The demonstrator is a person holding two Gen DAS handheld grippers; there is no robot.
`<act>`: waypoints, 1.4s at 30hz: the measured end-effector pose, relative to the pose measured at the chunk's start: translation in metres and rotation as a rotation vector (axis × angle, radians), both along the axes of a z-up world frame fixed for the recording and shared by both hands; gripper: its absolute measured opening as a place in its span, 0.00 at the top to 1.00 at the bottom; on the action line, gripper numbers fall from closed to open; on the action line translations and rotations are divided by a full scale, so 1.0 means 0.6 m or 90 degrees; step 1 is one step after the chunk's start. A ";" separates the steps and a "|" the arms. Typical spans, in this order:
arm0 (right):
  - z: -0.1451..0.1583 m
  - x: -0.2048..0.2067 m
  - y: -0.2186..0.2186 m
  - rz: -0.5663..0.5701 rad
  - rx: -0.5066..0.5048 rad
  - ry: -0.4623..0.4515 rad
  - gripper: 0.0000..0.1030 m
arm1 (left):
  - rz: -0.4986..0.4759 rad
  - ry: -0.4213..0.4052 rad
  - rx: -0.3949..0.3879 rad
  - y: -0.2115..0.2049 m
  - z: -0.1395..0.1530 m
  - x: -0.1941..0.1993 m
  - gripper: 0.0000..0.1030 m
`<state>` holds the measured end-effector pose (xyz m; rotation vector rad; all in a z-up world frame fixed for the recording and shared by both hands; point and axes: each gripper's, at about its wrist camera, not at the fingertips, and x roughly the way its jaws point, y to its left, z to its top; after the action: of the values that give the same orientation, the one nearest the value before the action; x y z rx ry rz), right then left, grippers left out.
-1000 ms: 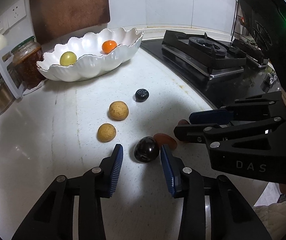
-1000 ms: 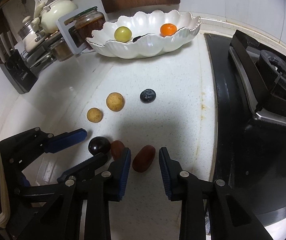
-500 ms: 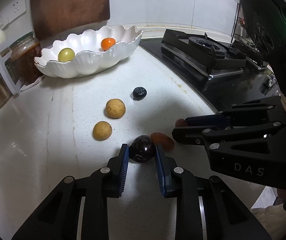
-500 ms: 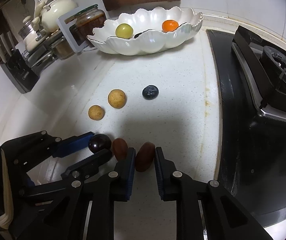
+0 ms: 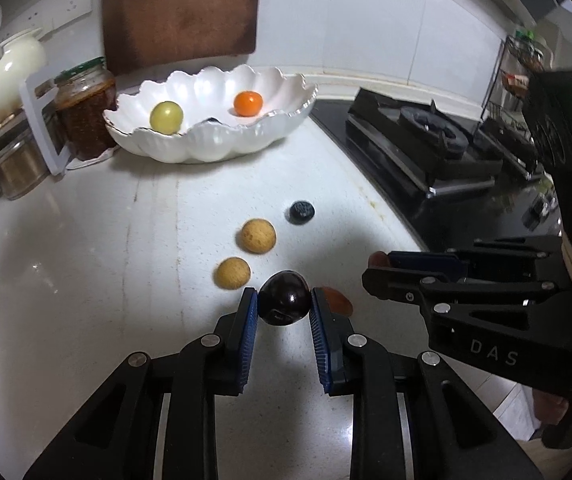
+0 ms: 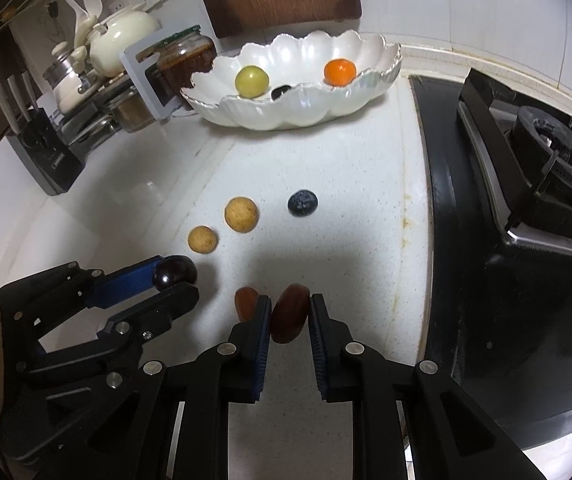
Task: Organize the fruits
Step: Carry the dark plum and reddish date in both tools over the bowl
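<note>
1. Left gripper (image 5: pixel 284 305), bottom centre of the left wrist view: both blue pads press the sides of a dark plum (image 5: pixel 284 298), which is grasped between them.
2. Right gripper (image 6: pixel 290 314), bottom centre of the right wrist view: its pads clamp a brown date (image 6: pixel 290 313) standing on end.
3. A second date (image 6: pixel 245 301) lies on the white counter (image 6: pixel 346 184), just left of the right gripper's left finger.
4. Mid-frame on the counter: two tan round fruits, the smaller (image 6: pixel 203 239) nearer and the larger (image 6: pixel 241 215) beyond it, with a blueberry (image 6: pixel 303 202) to their right.
5. Upper centre: a white scalloped bowl (image 6: pixel 286 114) holds a green grape (image 6: pixel 251 81), a small orange (image 6: pixel 339 72) and a dark fruit (image 6: pixel 281 91).
6. Upper left: a jar (image 6: pixel 183 58) touches the bowl. Right edge: a black stove (image 6: pixel 526 184).
</note>
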<state>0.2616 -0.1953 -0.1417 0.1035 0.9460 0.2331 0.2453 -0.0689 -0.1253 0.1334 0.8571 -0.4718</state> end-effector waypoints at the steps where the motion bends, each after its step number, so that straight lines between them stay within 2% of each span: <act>1: 0.003 -0.001 0.000 0.000 -0.001 -0.004 0.80 | 0.005 -0.002 -0.006 0.002 0.006 0.000 0.74; 12: 0.065 -0.009 -0.003 0.000 -0.003 -0.076 0.80 | 0.041 -0.061 -0.034 0.020 0.070 -0.002 0.74; 23: 0.130 0.001 -0.006 -0.007 -0.001 -0.162 0.80 | 0.073 -0.121 -0.042 0.028 0.129 0.007 0.74; 42: 0.206 0.068 -0.007 -0.030 -0.006 -0.266 0.80 | 0.146 -0.175 -0.052 0.039 0.193 0.081 0.74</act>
<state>0.3024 -0.1993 -0.0182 0.0643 0.5284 0.1963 0.2939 -0.0456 -0.0094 0.0232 0.5744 -0.2646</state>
